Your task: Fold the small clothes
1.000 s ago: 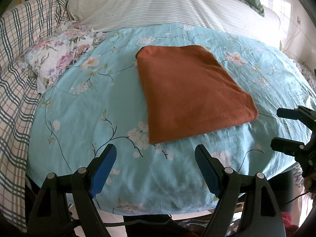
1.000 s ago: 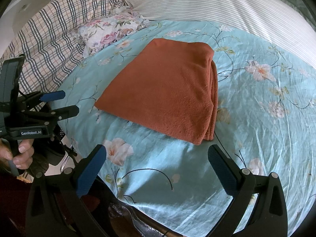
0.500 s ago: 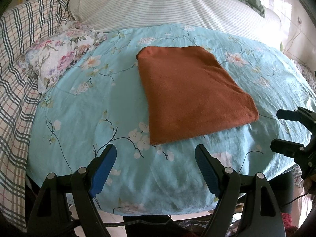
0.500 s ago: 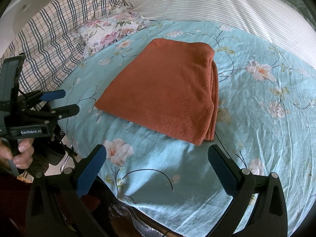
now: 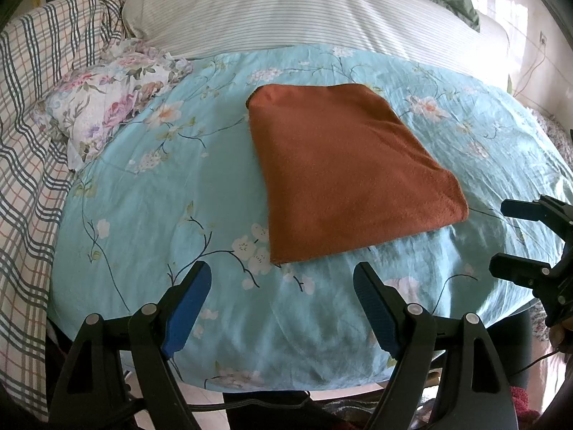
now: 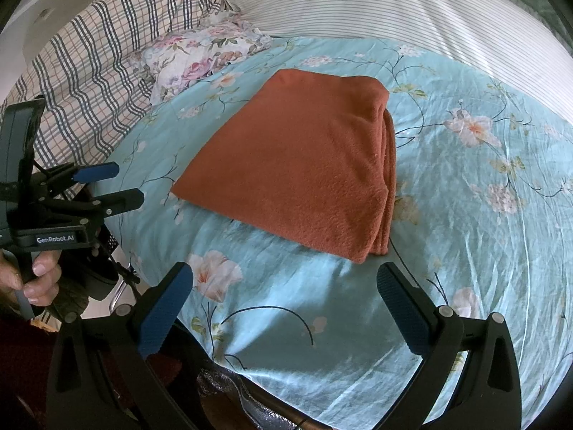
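Folded rust-orange cloth (image 5: 343, 182) lying flat on a turquoise floral sheet (image 5: 172, 193). Left gripper (image 5: 283, 283), jaws spread and empty, near its front edge; right gripper (image 5: 508, 240) at right, also spread.

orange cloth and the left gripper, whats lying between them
Only bare floral sheet, shown in the left wrist view; the open left gripper sits short of the folded orange cloth.

A rust-orange fleecy cloth (image 5: 343, 175) lies folded into a flat, neat rectangle in the middle of the bed, its stacked layered edges showing along one side.
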Demonstrator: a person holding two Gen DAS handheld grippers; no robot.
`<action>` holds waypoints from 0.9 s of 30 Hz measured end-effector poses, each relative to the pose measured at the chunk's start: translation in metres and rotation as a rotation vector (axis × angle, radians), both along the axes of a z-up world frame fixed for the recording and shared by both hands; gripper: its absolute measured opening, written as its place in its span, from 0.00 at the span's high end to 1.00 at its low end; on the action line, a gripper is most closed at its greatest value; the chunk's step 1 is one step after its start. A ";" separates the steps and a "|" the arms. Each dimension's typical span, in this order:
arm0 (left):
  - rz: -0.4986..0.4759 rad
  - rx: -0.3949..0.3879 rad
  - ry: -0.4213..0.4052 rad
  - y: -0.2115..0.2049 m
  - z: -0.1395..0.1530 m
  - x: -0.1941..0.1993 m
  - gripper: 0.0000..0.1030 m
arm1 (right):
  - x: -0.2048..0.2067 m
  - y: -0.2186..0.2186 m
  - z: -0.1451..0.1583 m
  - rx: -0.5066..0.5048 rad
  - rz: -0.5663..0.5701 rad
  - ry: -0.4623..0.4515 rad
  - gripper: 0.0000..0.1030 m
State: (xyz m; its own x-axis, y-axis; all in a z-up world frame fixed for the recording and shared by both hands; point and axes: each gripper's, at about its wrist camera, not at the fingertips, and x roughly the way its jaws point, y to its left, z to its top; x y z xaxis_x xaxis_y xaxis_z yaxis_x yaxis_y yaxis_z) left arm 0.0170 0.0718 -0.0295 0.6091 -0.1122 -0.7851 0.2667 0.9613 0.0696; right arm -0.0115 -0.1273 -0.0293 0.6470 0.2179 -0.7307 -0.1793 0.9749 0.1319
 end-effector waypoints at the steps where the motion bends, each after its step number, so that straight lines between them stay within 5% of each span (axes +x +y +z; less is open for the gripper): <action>1: -0.001 0.000 0.000 -0.001 0.000 0.000 0.20 | 0.000 0.001 0.000 0.000 0.001 -0.001 0.01; 27: 0.002 0.000 -0.010 -0.004 0.001 -0.002 0.20 | 0.000 -0.001 0.000 0.000 0.002 -0.001 0.01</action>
